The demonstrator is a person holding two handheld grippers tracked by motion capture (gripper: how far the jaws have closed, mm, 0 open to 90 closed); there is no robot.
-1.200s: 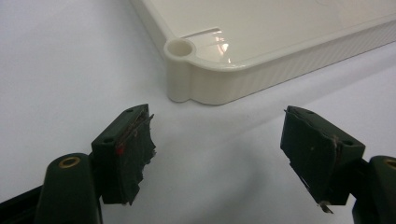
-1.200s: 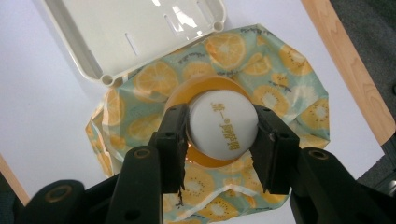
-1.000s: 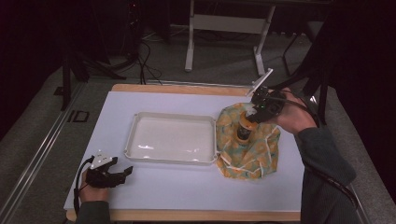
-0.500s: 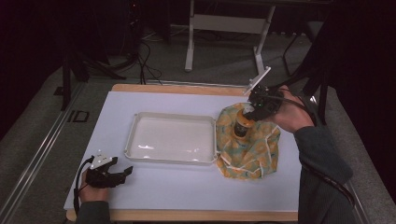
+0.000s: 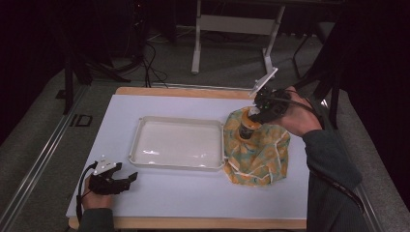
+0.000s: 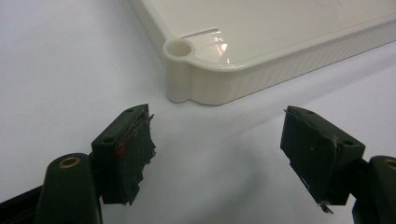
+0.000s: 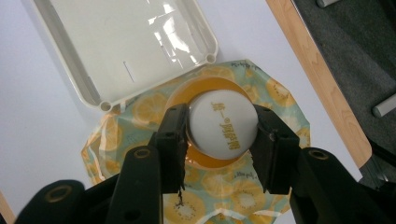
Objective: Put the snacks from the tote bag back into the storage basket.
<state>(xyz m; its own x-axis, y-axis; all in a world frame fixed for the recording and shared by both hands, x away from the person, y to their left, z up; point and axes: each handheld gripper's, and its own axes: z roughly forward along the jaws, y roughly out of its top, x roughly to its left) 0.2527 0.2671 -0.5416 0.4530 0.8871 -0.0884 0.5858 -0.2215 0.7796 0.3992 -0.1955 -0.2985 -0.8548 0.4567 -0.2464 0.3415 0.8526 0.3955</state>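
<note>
While my right tongs [image 7: 223, 140] pinch the bottle's white cap [image 7: 223, 127] (inside the fruit-print bag [image 5: 256, 150]), my left tongs [image 6: 219, 149] rest spread on the bench [image 5: 193, 193] beside the tray [image 5: 176, 164].

Orange-print bag [image 5: 256, 150], white-cap orange bottle [image 7: 223, 126], cream tray [image 5: 140, 140]

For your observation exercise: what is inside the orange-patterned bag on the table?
A bottle with a white cap stands in the bag, its cap clamped by the right gripper. The bag's fabric covers the lower bottle and anything else inside.
</note>
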